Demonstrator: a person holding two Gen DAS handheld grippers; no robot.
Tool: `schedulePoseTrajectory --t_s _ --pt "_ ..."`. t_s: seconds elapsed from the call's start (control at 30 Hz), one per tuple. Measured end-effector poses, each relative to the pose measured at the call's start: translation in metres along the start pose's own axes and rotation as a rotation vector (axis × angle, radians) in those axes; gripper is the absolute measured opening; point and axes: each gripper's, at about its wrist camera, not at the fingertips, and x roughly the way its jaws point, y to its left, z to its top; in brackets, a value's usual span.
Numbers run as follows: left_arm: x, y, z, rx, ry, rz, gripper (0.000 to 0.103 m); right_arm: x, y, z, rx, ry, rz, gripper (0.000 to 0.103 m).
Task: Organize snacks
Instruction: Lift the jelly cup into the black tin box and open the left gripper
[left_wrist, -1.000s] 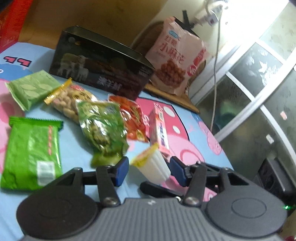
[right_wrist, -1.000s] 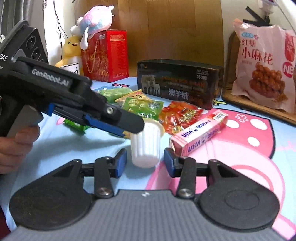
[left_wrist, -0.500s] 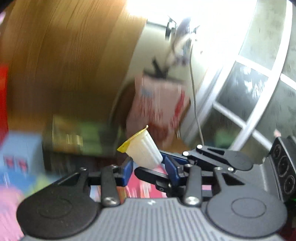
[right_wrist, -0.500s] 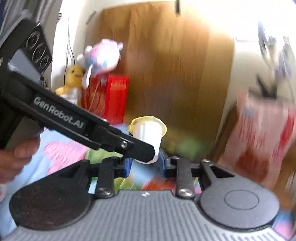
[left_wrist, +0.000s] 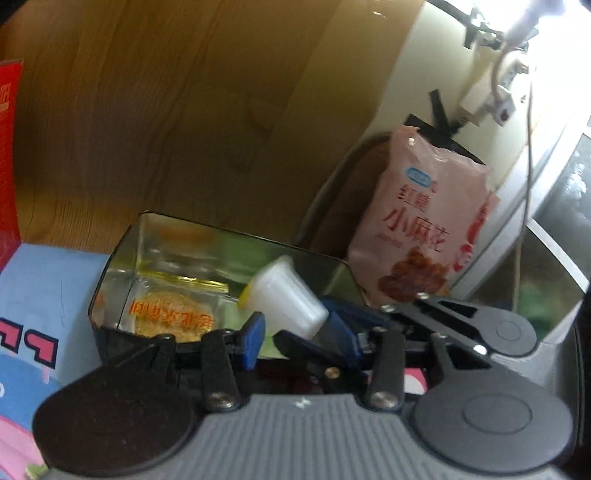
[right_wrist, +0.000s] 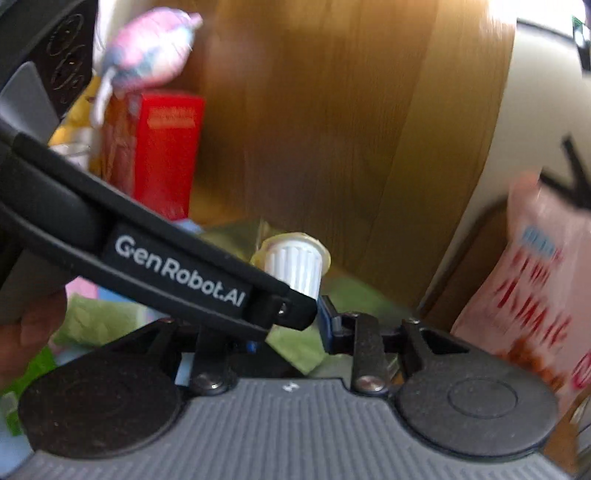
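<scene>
A white ribbed jelly cup with a yellow lid (left_wrist: 284, 299) is held tilted over the open dark tin box (left_wrist: 122, 254), which holds a wrapped mooncake (left_wrist: 170, 314). Both grippers close on the cup's base. My left gripper (left_wrist: 291, 332) has its blue pads on either side of it. My right gripper (right_wrist: 295, 317) grips it too, and the cup (right_wrist: 295, 266) stands upright between its pads. The left gripper's black arm (right_wrist: 155, 266) crosses the right wrist view and hides the right gripper's left pad.
A pink snack bag (left_wrist: 424, 229) leans on a brown chair behind the tin. A red box (right_wrist: 162, 151) and plush toys (right_wrist: 147, 48) stand at the back left. Green packets (right_wrist: 92, 321) lie on the blue and pink cloth (left_wrist: 40, 280). A wooden panel is behind.
Both grippers closed on the jelly cup on the cloth, lifted it and carried it back over the open tin. The cup now tilts toward the tin.
</scene>
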Motion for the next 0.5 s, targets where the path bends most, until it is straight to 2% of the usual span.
schedulePoseTrajectory --t_s 0.03,0.07,0.23,0.37,0.5 --pt "-0.001 0.001 -0.001 0.003 -0.004 0.004 0.051 0.001 -0.001 -0.004 0.005 -0.013 -0.017 0.047" --pt "-0.005 0.001 -0.002 0.008 -0.013 -0.005 0.051 0.001 -0.003 -0.005 0.01 -0.024 -0.034 0.052" --pt "-0.033 0.001 -0.017 0.049 -0.067 -0.022 0.05 -0.037 -0.03 -0.03 0.165 -0.085 0.015 0.054" --pt "-0.031 0.001 -0.044 0.04 0.003 -0.023 0.05 -0.066 -0.049 -0.076 0.368 -0.084 0.05 0.054" --pt "-0.017 -0.014 -0.076 0.029 0.096 -0.072 0.048 -0.091 -0.045 -0.117 0.565 -0.031 0.013 0.054"
